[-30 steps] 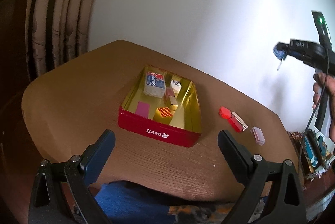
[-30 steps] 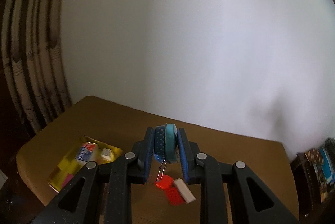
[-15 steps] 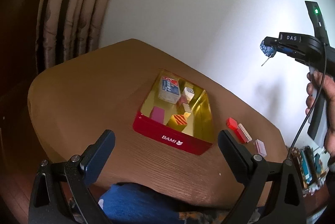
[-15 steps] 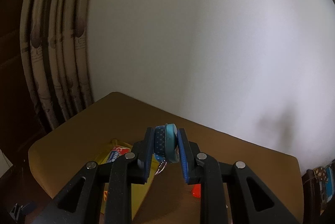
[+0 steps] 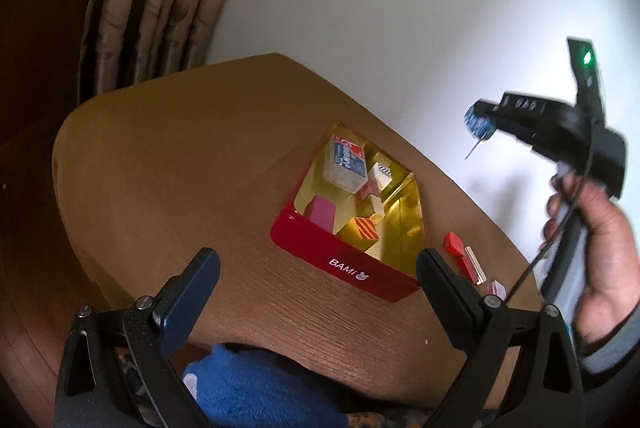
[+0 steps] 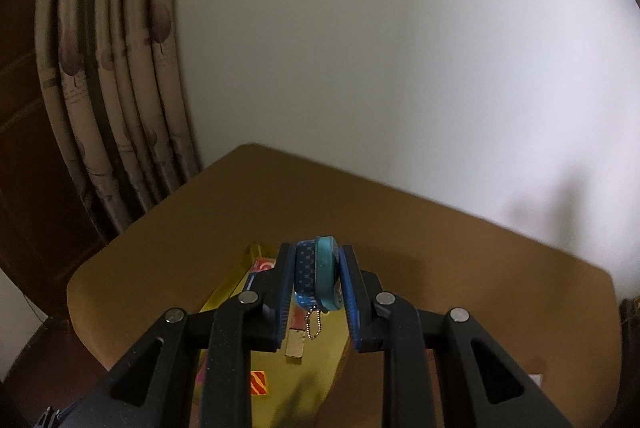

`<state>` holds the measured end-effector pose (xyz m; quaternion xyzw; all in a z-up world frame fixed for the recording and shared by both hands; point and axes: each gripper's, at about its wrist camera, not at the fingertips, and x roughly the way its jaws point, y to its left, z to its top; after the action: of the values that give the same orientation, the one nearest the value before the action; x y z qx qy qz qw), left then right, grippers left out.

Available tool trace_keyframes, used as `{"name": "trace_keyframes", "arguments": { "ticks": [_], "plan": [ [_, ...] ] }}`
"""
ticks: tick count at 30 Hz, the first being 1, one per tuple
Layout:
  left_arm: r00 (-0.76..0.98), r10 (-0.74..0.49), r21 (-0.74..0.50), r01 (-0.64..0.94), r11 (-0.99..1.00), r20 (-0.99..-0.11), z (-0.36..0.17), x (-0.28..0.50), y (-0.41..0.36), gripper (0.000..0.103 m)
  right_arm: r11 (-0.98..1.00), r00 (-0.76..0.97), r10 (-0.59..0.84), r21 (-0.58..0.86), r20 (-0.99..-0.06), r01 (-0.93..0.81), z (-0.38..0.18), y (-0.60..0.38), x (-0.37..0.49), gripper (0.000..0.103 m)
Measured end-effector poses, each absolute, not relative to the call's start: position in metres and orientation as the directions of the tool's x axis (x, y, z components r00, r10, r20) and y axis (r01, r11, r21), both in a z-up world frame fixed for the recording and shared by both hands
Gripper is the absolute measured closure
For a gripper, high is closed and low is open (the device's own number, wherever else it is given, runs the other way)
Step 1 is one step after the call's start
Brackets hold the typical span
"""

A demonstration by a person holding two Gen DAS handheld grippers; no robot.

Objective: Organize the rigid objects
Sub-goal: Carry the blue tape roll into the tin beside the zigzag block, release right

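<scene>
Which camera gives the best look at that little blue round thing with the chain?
The right wrist view: the blue round keychain sits close and sharp between the right gripper fingers, its bead chain dangling over the red tin. The left wrist view shows it only small, distant and blurred.

Brown wooden table (image 5: pixel 168 164) under red tin (image 5: pixel 344 264), small red blocks (image 5: pixel 460 250).

Red outside and gold inside on the tin (image 5: pixel 352 270), blue with white dots plus teal on the keychain disc (image 6: pixel 316 278), orange-red stripes on one block (image 5: pixel 365 228), brown on the table (image 5: pixel 180 156).
</scene>
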<state>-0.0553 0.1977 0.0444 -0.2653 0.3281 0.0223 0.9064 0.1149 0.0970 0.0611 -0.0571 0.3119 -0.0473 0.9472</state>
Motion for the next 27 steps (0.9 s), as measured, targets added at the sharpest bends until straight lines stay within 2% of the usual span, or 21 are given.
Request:
{"name": "trace_keyframes", "arguments": {
  "ticks": [12, 19, 27],
  "plan": [
    [0.750, -0.168, -0.509, -0.249, 0.824, -0.640, 0.029, -0.046, 0.214, 0.006, 0.988, 0.684, -0.106, -0.001, -0.722, 0.152, -0.038, 0.048, 0.170, 0.080],
    [0.739, -0.185, -0.527, -0.259, 0.810, -0.648, 0.023, -0.045, 0.216, 0.006, 0.982, 0.623, -0.129, -0.013, -0.771, 0.187, -0.075, 0.030, 0.204, 0.080],
    [0.719, -0.207, -0.541, -0.270, 0.796, -0.663, 0.016, -0.041, 0.217, 0.006, 0.984, 0.602, -0.142, -0.046, -0.786, 0.172, -0.090, 0.029, 0.222, 0.080]
  ]
}}
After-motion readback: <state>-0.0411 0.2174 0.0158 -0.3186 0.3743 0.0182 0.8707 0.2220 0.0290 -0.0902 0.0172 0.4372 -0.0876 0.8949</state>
